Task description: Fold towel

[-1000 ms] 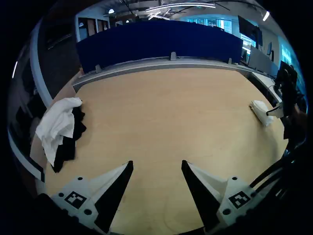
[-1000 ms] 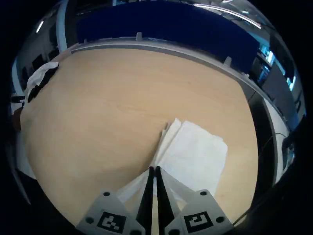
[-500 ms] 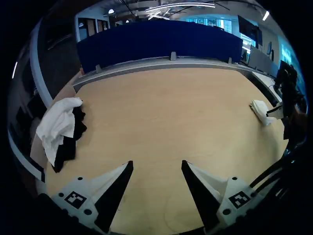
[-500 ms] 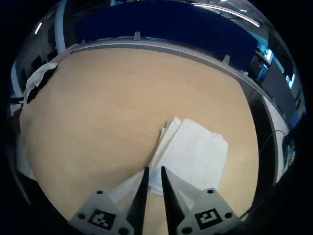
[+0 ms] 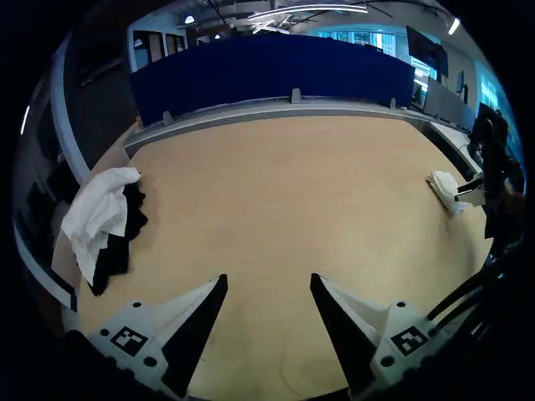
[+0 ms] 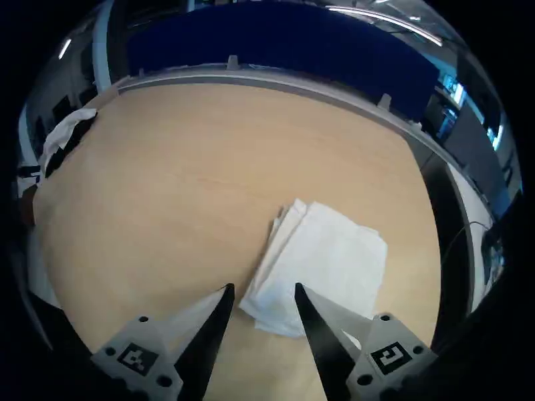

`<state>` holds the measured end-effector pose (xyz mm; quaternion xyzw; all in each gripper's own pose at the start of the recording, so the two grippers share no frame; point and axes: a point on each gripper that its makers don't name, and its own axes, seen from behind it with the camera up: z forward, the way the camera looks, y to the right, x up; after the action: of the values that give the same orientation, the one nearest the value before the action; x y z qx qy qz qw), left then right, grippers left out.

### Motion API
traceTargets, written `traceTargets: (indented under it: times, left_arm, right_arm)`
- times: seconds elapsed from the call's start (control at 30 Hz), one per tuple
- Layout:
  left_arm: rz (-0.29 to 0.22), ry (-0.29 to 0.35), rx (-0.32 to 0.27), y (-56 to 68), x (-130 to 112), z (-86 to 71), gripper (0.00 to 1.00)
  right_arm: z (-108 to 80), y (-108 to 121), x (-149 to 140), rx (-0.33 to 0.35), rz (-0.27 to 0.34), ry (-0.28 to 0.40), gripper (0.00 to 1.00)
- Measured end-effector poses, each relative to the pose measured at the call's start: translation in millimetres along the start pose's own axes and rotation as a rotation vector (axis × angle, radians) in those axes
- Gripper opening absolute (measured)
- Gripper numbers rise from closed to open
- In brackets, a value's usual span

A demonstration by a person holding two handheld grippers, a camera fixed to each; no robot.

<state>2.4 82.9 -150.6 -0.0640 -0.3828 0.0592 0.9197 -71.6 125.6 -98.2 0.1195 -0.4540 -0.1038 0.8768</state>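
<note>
A folded white towel [image 6: 317, 264] lies flat on the wooden table [image 6: 187, 174], just ahead of my right gripper [image 6: 263, 289]. That gripper is open, its fingertips on either side of the towel's near corner without pressing it. In the left gripper view the same towel [image 5: 444, 188] is a small white shape at the table's far right edge, with the right gripper [image 5: 471, 196] beside it. My left gripper [image 5: 267, 281] hangs open over bare wood near the table's front, nothing between its fingers.
A heap of white and black cloth [image 5: 103, 224] lies at the table's left edge, seen small in the right gripper view as the cloth heap [image 6: 63, 137]. A blue partition [image 5: 267, 70] runs behind the table's far edge. Dark cables [image 5: 468, 294] hang at the right.
My right gripper has opened from shut and let go of the towel's near edge, which now lies flat. The left gripper has stayed still.
</note>
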Motion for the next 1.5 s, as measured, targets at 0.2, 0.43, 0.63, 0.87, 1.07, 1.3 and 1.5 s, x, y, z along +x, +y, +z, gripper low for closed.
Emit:
traceTargets:
  times: [0.2, 0.43, 0.63, 0.87, 1.07, 1.3, 1.5]
  left_arm:
    - [-0.001, 0.001, -0.003, 1.8, 1.0, 1.2, 0.92]
    - [0.003, 0.005, -0.004, 2.7, 5.1, 3.1, 0.92]
    - [0.005, 0.01, -0.005, 1.9, 7.9, 3.2, 0.91]
    - [0.008, 0.017, -0.005, 0.2, 12.5, 3.2, 0.91]
    - [0.007, 0.025, -0.004, -2.5, 16.0, 3.0, 0.92]
    - [0.006, 0.041, -0.005, -4.2, 21.1, 5.0, 0.91]
    - [0.002, 0.067, -0.003, -6.2, 28.1, 5.3, 0.92]
  right_arm:
    - [-5.1, 12.7, -1.2, -0.021, 0.025, 0.008, 0.99]
    - [-11.3, 23.1, -2.6, -0.044, 0.048, 0.02, 1.0]
    - [-14.0, 30.6, 0.8, -0.068, 0.067, 0.047, 1.0]
    - [-18.1, 39.3, 21.7, -0.107, 0.111, 0.153, 1.0]
    - [-32.1, 51.3, 50.6, -0.158, 0.168, 0.307, 1.0]
    - [-51.2, 71.2, 75.4, -0.244, 0.212, 0.448, 1.0]
    - [-68.5, 79.7, 99.0, -0.306, 0.2, 0.567, 1.0]
